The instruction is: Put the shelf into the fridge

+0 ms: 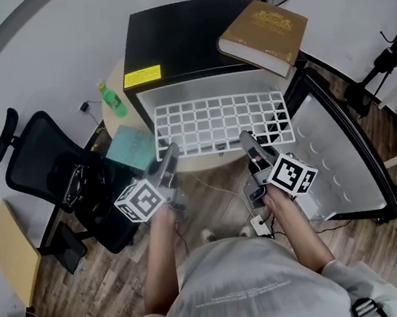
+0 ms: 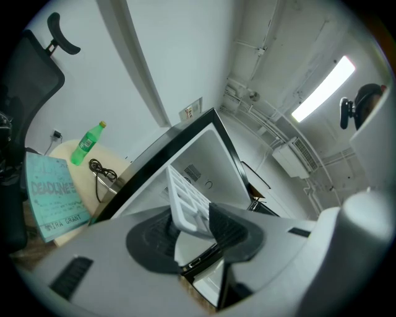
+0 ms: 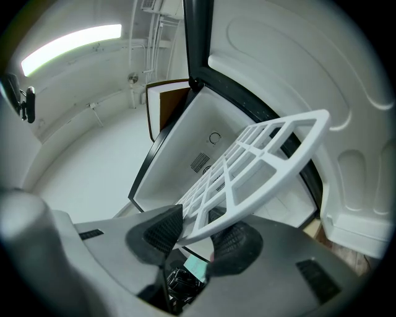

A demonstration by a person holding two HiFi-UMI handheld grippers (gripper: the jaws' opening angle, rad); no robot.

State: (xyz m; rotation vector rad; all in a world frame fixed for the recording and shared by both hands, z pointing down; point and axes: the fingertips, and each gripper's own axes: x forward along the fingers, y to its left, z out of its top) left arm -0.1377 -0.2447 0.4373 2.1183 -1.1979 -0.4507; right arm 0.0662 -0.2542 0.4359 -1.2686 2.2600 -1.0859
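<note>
left hand-held gripper [image 1: 170, 151]: clamped on shelf [image 1: 219, 120] | right hand-held gripper [image 1: 246, 139]: same | head view: shelf covers fridge [image 1: 182, 43] opening

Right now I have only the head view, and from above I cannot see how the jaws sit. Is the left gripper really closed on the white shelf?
Observer: Yes. In the left gripper view, the left gripper has its jaws pressed on the near edge of the shelf, close to a corner.
Operator: And the right one?
Observer: The right gripper also clamps the shelf's near edge, one jaw on each face.
Operator: Is anything inside the fridge in the way?
Observer: In the right gripper view, the back wall of the fridge shows only a small vent. I see no other shelf in the part that shows.
</note>
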